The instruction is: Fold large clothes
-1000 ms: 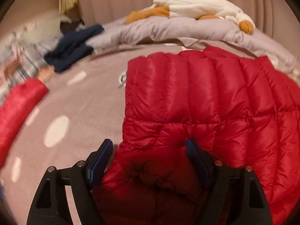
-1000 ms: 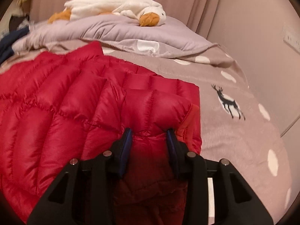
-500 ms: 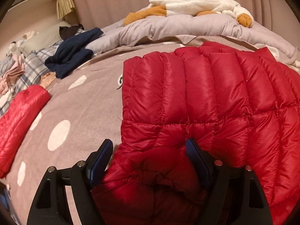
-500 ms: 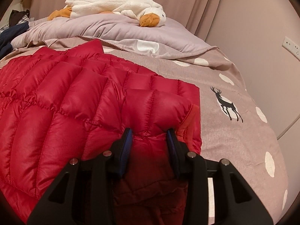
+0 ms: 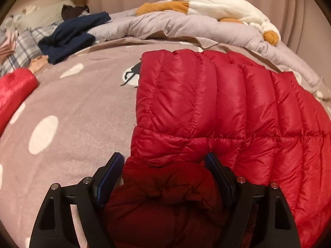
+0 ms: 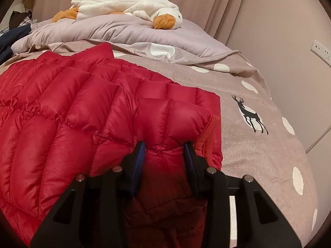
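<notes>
- Red quilted nylon fills the lower right of my left wrist view: the jacket (image 5: 217, 107) lies on the bed (image 5: 78, 113). I judge it light, puffy and slick, so I want a deep bite on a bunched edge.
- My left gripper (image 5: 163, 165) stands fairly wide with a thick wad of jacket between its pads; I cannot tell if they press it.
- Upper left of that frame shows navy clothes (image 5: 72, 35); another red garment (image 5: 14, 91) sits at the left edge.
- In the right wrist view my right gripper (image 6: 164, 152) is narrow, pinching the jacket (image 6: 72, 113) near its right border.
- Soft dotted bedding with a deer print (image 6: 250, 115) gives underneath; a plush goose (image 6: 128, 8) rests upper centre, curtains behind.
</notes>
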`<state>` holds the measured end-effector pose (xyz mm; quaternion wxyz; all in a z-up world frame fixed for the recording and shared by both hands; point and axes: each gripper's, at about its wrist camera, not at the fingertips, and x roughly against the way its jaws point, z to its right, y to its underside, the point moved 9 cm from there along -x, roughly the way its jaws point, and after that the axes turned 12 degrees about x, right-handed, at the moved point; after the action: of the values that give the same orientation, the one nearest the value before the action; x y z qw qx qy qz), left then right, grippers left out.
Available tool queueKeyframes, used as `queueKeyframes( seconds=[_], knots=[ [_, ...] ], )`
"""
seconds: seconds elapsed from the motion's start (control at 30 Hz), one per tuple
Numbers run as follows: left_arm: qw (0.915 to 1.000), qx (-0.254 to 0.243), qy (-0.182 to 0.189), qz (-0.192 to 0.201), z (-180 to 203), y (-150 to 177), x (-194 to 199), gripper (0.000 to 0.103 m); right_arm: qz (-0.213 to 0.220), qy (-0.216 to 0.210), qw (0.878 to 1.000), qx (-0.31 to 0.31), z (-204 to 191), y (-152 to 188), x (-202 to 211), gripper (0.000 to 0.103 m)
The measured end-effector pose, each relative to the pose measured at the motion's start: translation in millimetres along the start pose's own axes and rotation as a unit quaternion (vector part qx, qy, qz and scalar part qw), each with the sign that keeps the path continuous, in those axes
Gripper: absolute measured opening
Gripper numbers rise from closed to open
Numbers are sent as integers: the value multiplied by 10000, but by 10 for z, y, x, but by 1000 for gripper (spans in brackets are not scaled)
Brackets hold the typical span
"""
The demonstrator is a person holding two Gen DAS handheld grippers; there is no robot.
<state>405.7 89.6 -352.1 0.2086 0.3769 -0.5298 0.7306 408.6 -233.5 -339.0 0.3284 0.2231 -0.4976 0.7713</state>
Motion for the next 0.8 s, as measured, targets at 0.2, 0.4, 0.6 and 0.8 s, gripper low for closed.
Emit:
queueKeyframes(
  seconds=[0.2, 0.4, 0.6, 0.8],
  knots=[
    [10000, 44, 33, -16, -2, -11, -20, 84, -19, 10, 10000, -11, -11, -8, -13, 40],
    [9994, 291, 18, -161, -166, -15, 94, 91, -36, -340, 9988, -341, 84, -7, 81, 44],
    [9982, 35, -109, 582, -451, -52, 950, 91, 89, -735, 9944, -749, 403, 191, 748, 55],
    [9887, 124, -105, 1493, -702, 35, 1912, 91, 564, -470, 9920, -1029, 632, 483, 1565, 80]
  ],
)
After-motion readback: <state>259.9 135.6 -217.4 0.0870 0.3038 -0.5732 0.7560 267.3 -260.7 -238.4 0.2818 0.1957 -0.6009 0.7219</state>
